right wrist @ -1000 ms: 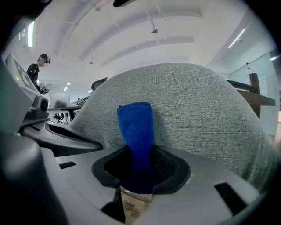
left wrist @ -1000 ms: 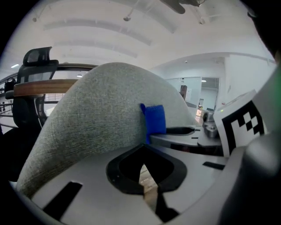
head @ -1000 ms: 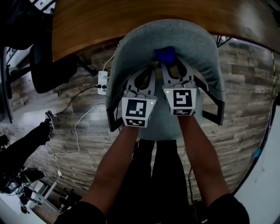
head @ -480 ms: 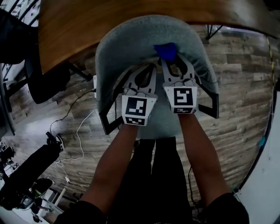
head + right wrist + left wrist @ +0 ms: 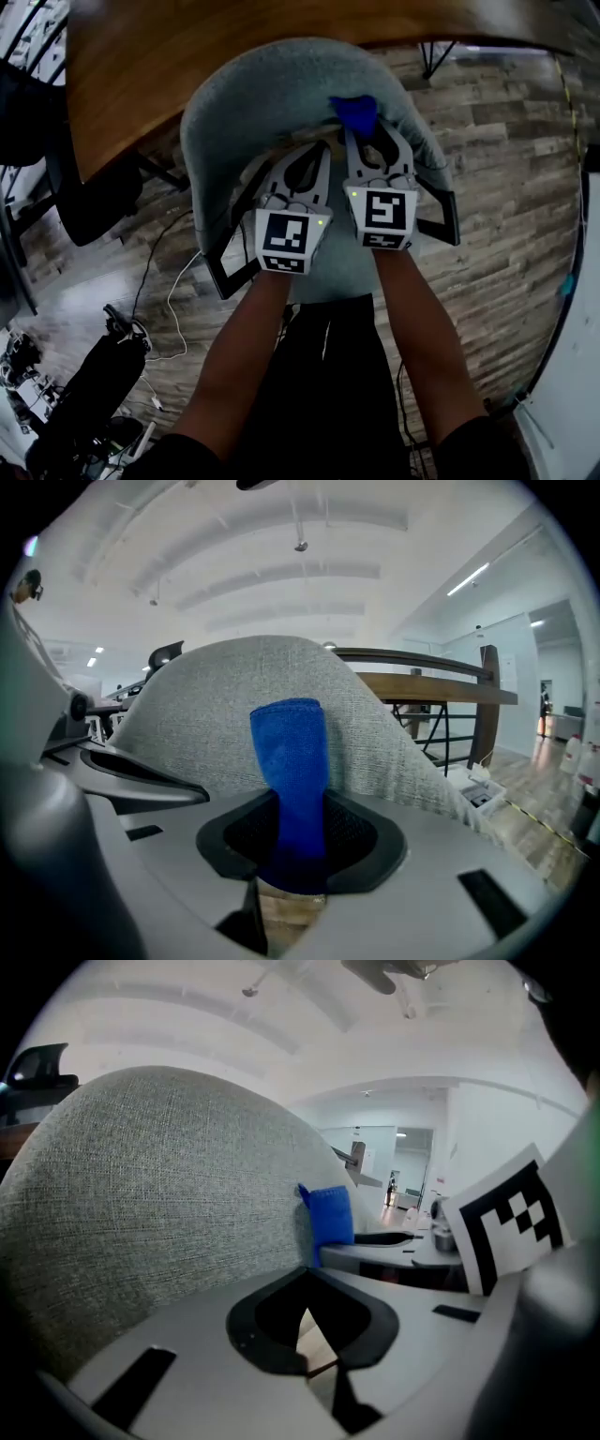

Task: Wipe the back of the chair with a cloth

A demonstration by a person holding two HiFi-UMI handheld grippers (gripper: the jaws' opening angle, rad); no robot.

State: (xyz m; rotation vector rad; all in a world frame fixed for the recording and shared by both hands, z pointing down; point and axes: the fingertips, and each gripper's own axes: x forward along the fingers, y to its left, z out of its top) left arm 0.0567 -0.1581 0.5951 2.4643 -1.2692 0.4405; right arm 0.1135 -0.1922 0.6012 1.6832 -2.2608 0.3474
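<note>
The right tool (image 5: 361,131) grips a blue cloth (image 5: 291,761) against the grey fabric chair back (image 5: 272,103) (left tool (image 5: 323,150) closed, empty); seemingly mid-wipe, sweep across next.

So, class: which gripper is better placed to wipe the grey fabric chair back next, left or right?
Right. The right gripper is shut on the blue cloth, which appears to lie against the grey fabric chair back. The left gripper, alongside, has its jaws together on nothing.
</note>
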